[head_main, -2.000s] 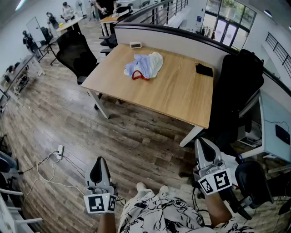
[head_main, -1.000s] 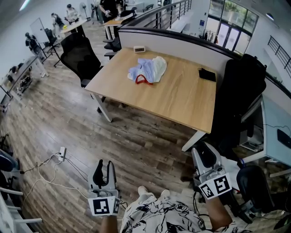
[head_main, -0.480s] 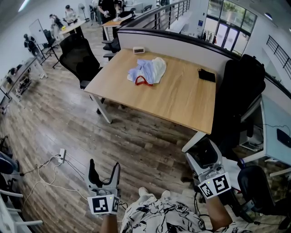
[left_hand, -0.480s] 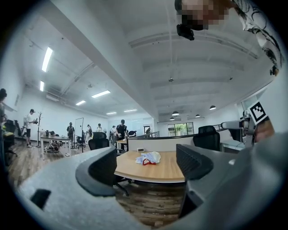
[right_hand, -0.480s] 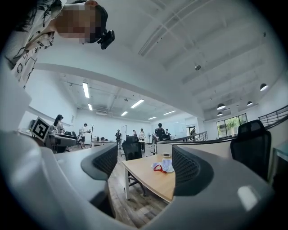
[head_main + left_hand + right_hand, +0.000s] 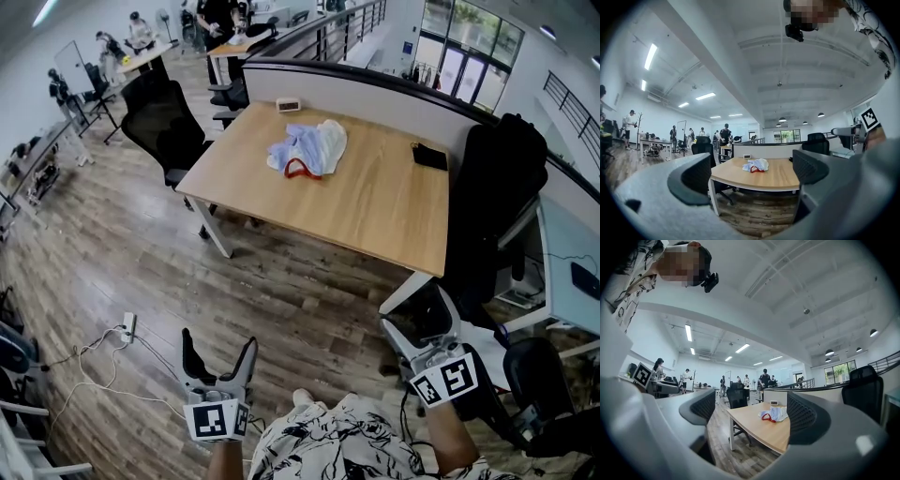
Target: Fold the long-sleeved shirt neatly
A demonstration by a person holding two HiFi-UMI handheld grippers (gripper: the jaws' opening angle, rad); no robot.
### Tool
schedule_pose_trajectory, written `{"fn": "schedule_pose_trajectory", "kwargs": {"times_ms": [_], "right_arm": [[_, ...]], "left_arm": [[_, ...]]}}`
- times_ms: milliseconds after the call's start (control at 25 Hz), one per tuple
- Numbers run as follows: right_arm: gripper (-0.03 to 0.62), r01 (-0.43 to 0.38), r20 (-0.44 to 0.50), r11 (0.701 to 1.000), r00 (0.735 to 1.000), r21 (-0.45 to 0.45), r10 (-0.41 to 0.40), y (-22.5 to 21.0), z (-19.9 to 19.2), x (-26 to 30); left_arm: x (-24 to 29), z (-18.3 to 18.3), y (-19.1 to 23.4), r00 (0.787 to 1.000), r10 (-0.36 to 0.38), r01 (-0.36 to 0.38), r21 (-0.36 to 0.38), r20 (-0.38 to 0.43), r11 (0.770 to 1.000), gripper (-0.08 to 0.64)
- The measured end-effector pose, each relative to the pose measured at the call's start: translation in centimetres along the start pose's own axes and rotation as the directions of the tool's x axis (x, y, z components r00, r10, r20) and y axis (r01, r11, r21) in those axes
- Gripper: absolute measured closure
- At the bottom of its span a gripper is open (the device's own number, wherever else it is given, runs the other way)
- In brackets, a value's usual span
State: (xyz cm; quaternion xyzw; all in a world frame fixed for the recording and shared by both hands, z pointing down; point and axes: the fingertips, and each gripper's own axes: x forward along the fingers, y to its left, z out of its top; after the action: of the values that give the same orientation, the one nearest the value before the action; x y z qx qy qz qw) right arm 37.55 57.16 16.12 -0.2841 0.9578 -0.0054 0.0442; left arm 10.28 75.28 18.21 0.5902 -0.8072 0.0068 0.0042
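My left tongs (image 6: 218, 349) and right tongs (image 6: 419, 317) just opened, both empty; shirt (image 6: 309, 148) bunched upper-center on desk (image 6: 384, 216), open floor (image 6: 272, 300) below.

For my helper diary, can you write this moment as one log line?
shirt: crumpled on table, untouched | left gripper: jaws just been opening, empty | right gripper: jaws just been opening, empty

Pale blue-and-white shirt (image 6: 309, 148), red trim — light-brown wood-grain table (image 6: 375, 206).
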Motion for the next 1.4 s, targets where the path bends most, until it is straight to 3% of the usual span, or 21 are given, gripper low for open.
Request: {"fn": "schedule_pose_trajectory", "kwargs": {"times_ms": [200,720,960,1400], "right_arm": [[0.104,0.013,-0.001,1.0,1.0,-0.017,-0.013,1.6,-0.3,1.2],[0.104,0.034,-0.018,0.999,0.999,0.023,-0.034,-0.3,-2.4,6.0],[0.104,0.03,-0.007,0.999,1.0,0.038,-0.03,-4.5,-3.5,12.8],[0.104,-0.012,0.024,1.0,1.0,0.023,0.012,-14.8,-1.7,28.5]], "left_arm": [[0.4,-0.2,2.7,1.0,0.011,-0.011,-0.01,0.017,1.0,-0.041],[5.7,-2.0,5.0,1.0,0.002,-0.002,-0.021,-0.015,1.0,-0.041],[12.4,-2.3,6.3,1.0,0.021,-0.021,-0.012,-0.023,1.0,-0.041],[29.3,1.0,7.7,0.998,0.067,-0.067,0.03,0.001,0.997,-0.041]]}}
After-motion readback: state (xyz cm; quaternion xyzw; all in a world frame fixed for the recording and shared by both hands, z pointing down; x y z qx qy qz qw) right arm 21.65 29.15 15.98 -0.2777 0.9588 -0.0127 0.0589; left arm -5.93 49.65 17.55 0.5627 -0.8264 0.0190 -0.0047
